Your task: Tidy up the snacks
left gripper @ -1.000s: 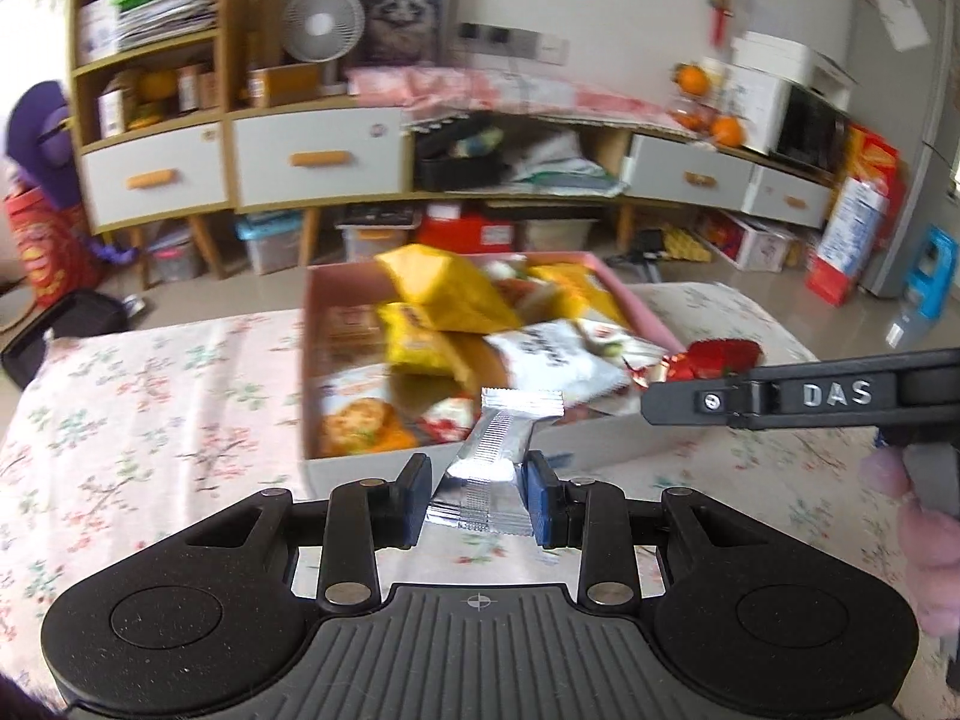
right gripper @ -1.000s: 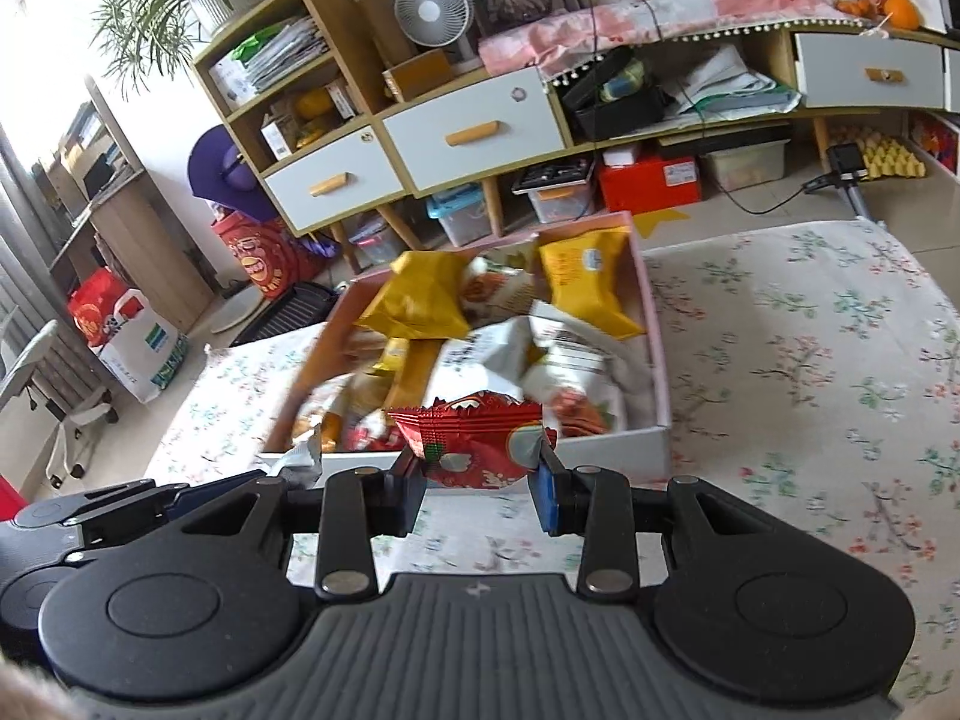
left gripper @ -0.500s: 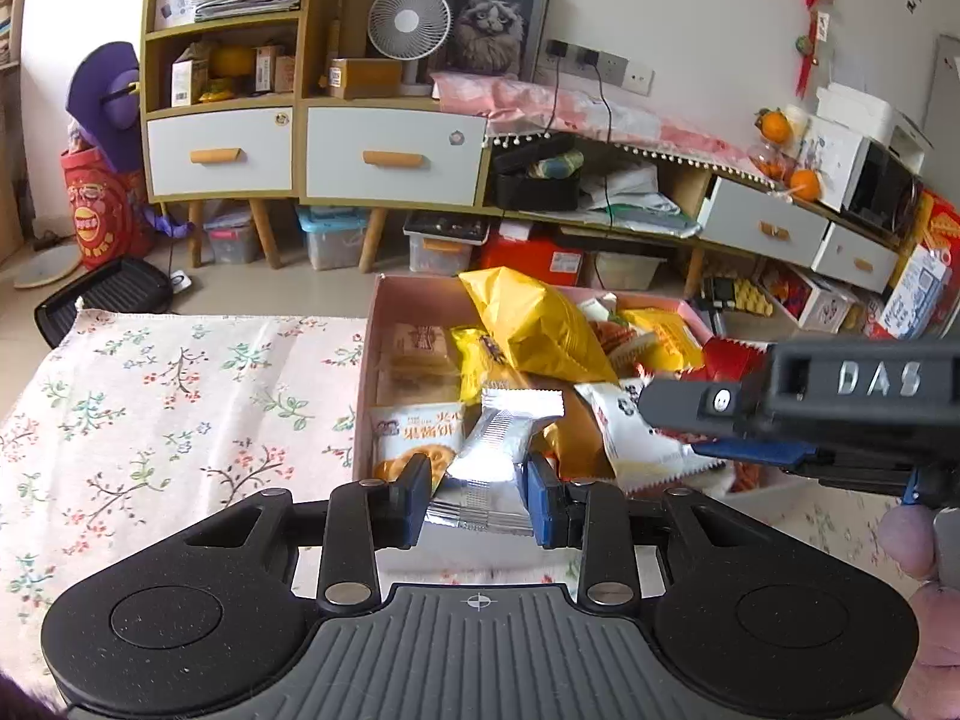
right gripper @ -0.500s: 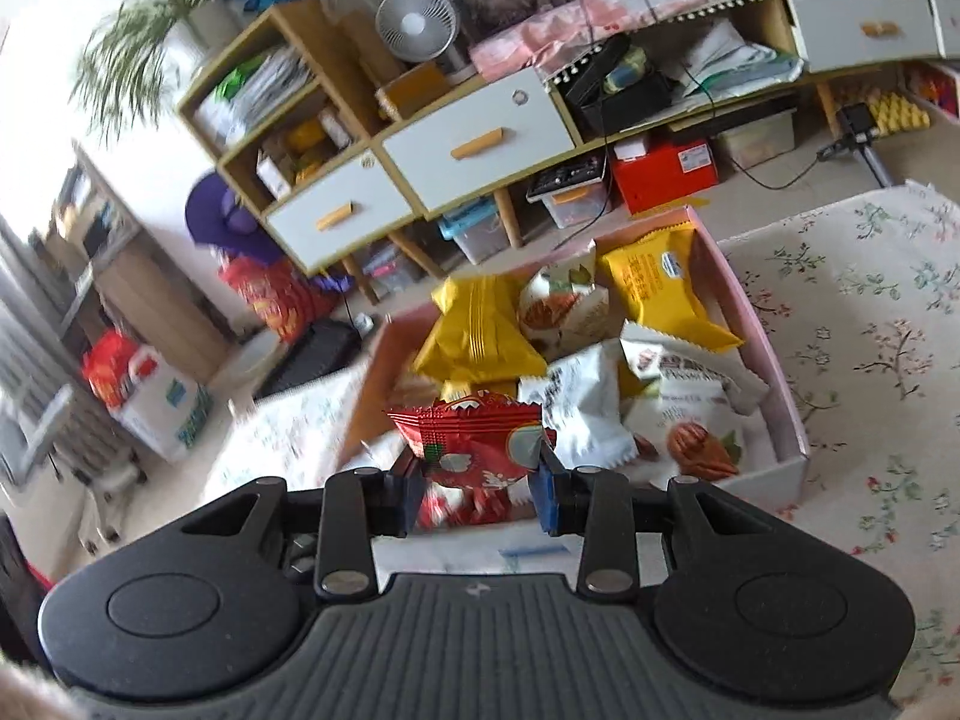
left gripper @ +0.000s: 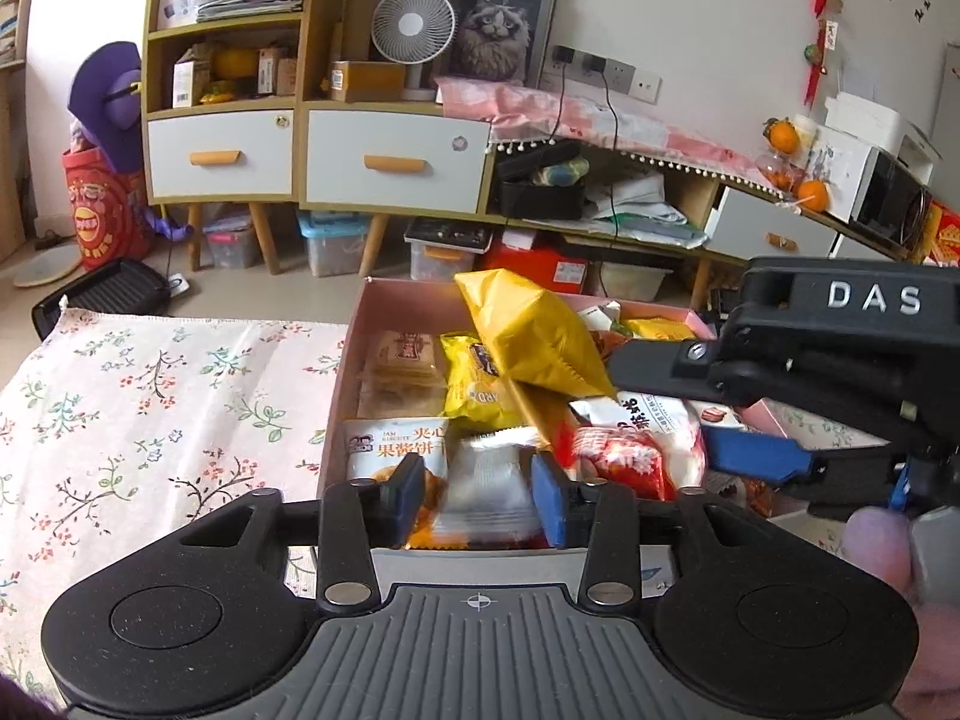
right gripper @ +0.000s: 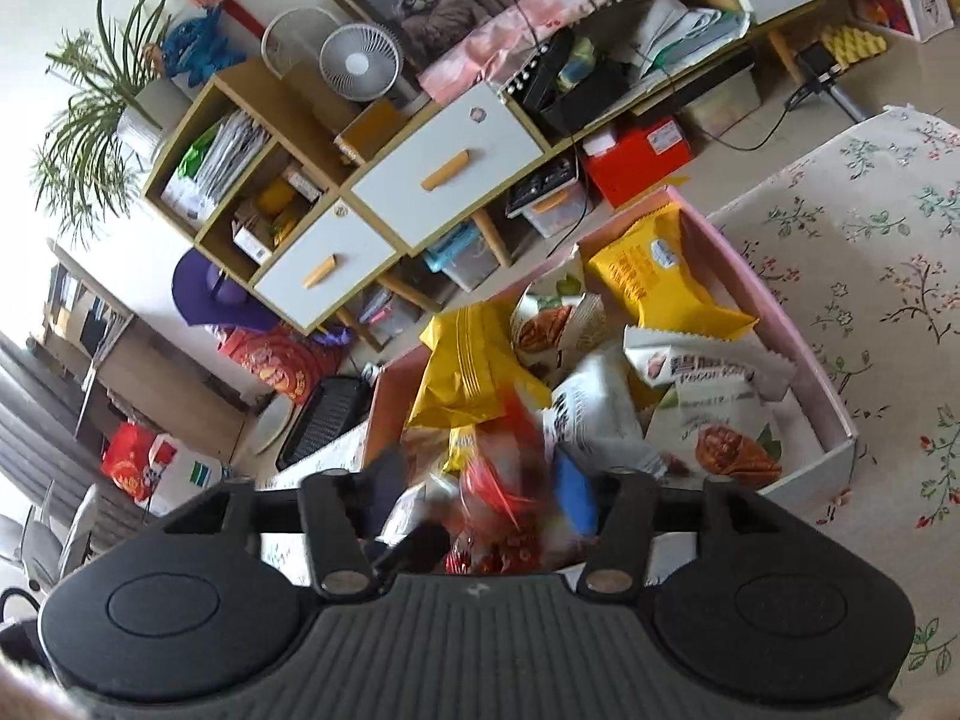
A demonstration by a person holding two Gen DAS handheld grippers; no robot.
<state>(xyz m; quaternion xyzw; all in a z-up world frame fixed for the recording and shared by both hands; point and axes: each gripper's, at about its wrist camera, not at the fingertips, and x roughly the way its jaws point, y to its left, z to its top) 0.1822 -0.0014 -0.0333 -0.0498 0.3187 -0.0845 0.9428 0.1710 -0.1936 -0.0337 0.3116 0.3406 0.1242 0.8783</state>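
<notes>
On your left, the floral worktop (left gripper: 150, 408) lies bare of loose packets as far as the left wrist view shows. The pink box (left gripper: 351, 360) already holds most of the snacks, piled rather than sorted. Your left gripper (left gripper: 477, 489) hangs over its near edge; the jaws have just been opening, and the silver packet (left gripper: 486, 480) sits loose between them, pads clear of it. Beside it, your right gripper (right gripper: 474, 489) has likewise just been parting its jaws, and the red packet (right gripper: 498, 492), blurred, drops between them into the box. Judging by this, both drops are nearly done; tidying the heap remains. Readable: "JAM BISCUIT" on the biscuit packet (left gripper: 390, 444), "DAS" on the right gripper's side, "Pecan" on the nut packet (right gripper: 714, 414).
</notes>
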